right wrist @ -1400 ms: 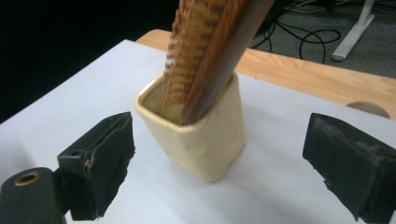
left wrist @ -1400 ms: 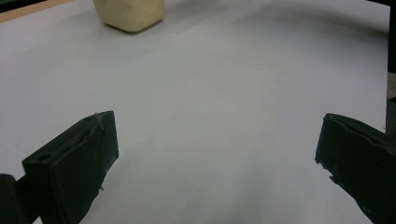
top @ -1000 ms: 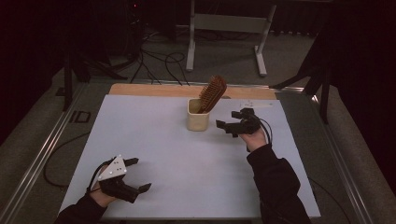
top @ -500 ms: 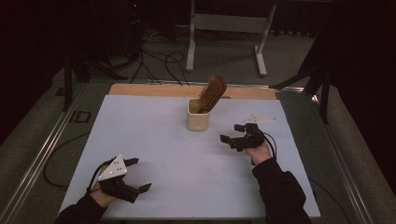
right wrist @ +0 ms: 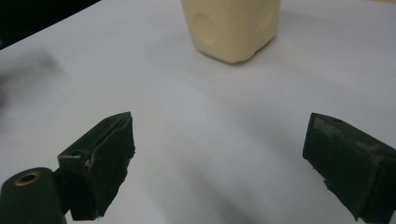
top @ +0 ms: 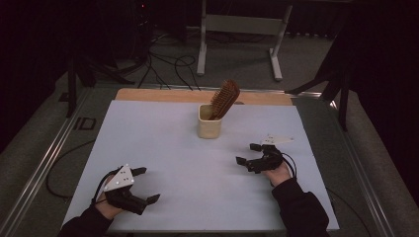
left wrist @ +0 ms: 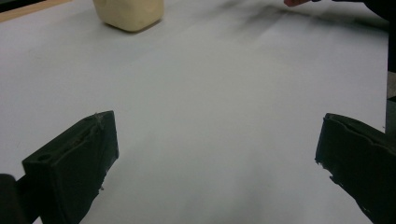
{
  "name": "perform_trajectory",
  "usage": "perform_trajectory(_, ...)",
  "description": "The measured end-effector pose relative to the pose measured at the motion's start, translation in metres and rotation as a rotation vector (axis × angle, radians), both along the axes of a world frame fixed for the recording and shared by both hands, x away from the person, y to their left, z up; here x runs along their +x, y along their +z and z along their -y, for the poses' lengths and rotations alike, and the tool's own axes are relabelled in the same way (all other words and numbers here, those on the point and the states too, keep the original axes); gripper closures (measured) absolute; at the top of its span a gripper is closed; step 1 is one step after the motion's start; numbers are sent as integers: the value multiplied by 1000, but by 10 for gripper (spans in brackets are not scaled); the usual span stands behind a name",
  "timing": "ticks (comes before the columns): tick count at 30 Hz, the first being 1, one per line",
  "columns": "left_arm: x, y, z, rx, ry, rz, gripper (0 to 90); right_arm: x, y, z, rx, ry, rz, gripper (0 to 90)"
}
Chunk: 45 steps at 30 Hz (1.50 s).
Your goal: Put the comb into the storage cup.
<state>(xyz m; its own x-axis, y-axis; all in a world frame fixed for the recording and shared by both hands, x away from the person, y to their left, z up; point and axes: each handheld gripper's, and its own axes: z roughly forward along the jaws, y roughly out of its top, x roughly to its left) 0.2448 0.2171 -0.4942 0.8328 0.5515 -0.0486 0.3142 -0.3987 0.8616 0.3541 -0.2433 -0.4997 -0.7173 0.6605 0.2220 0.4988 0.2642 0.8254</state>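
- Table [top: 163, 148]: pale sheet over the top, with a wood strip showing along the far edge at 12 o'clock. The surroundings are dark and hard to make out.
- Cup [top: 209, 121]: cream, upright, standing just past the table's centre toward 12 o'clock. In the left gripper view [left wrist: 129, 13] its top is cut off by the frame edge; the same holds in the right gripper view [right wrist: 232, 27], where only the lower body shows.
- Brush [top: 225, 98]: brown, standing in the cup and leaning toward 1 o'clock, bristled head up. Its handle is hidden inside the cup.
- Left gripper [top: 143, 184]: near the table's 7 o'clock corner, low over the sheet, held by a hand in a dark sleeve. Jaws spread wide with nothing between them; its own view [left wrist: 215, 158] shows bare sheet in the gap. Whether it touches the sheet cannot be told.
- Right gripper [top: 248, 154]: at about 4 o'clock from the cup and well apart from it, pointing toward 9 o'clock. Jaws spread wide and empty; its own view [right wrist: 219, 158] shows the cup ahead, beyond the gap.
- Grey plates: one on top of each gripper.
- Person: forearms only, cut off by the bottom edge.
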Motion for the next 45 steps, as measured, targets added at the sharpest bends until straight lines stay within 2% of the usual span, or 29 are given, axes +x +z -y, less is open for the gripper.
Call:
perform_trajectory(10, 0, 0, 0, 3, 3, 3, 0, -21, -5, 7, 16, 10, 4, 87)
perform_trajectory(20, -1, 1, -1, 0, 1, 5, 0, -44, -4, 15, -6, -10, 25, 87)
perform_trajectory(22, -1, 1, -1, -1, 1, 4, 0, -52, -5, 20, -4, -26, 28, 87)
perform_trajectory(31, 0, 1, -1, -2, 4, 3, 0, -70, -8, 37, 14, -53, 35, 87)
perform_trajectory(37, -1, 1, -1, -2, 3, 4, 0, -79, -10, 43, 2, -85, 48, 88)
perform_trajectory(40, 0, 1, -2, -1, 4, 6, 0, -84, -10, 48, 19, -110, 50, 89)
perform_trajectory(45, -1, 1, -1, -1, 5, 6, 0, -86, -13, 52, 6, -135, 46, 89)
